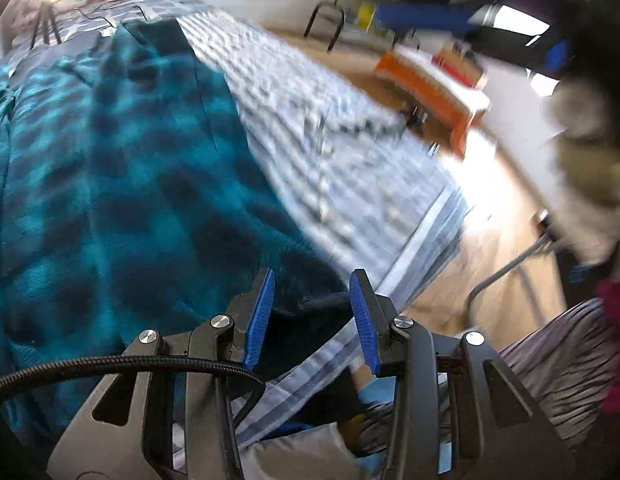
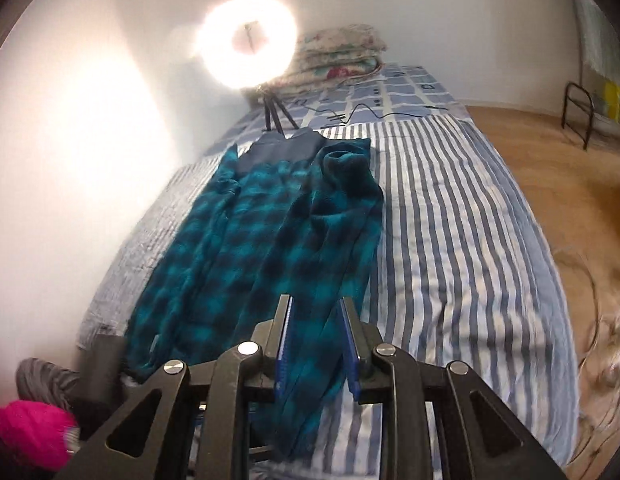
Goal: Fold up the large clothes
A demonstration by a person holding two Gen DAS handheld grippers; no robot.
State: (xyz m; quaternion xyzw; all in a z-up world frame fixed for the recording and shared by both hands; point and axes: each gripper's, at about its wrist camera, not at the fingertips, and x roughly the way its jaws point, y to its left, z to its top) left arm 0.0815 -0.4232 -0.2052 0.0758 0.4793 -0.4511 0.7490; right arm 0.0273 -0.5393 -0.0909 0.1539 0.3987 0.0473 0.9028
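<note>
— Your right hand-held gripper [image 2: 315,338] sits nearest in its own view, blue pads [image 2: 284,344] set a little apart with the near end of the teal plaid fleece garment [image 2: 270,216] running between them. Whether the pads actually press the fabric I cannot tell; the cloth passes through the gap and hangs below.

— And your left hand-held gripper [image 1: 311,314]?

— Its jaws stand partly apart, wider than the right's. A dark edge of the same garment [image 1: 122,168] lies in the gap, but neither pad [image 1: 260,320] appears to touch it, so it grips nothing that I can see. That view is smeared with blur.

— Where does the garment lie?

— Stretched lengthwise on the bed [image 2: 461,240], on the blue-and-white striped sheet, toward the wall side. Its grey waistband end [image 2: 282,152] points at the ring light [image 2: 246,44] on its small tripod, and one part is turned over near that far end. A stack of folded floral blankets [image 2: 337,56] sits beyond, at the head of the bed.

— Anything else close to you?

— A pink sleeve [image 2: 26,428] at the lower left of the right view.
</note>
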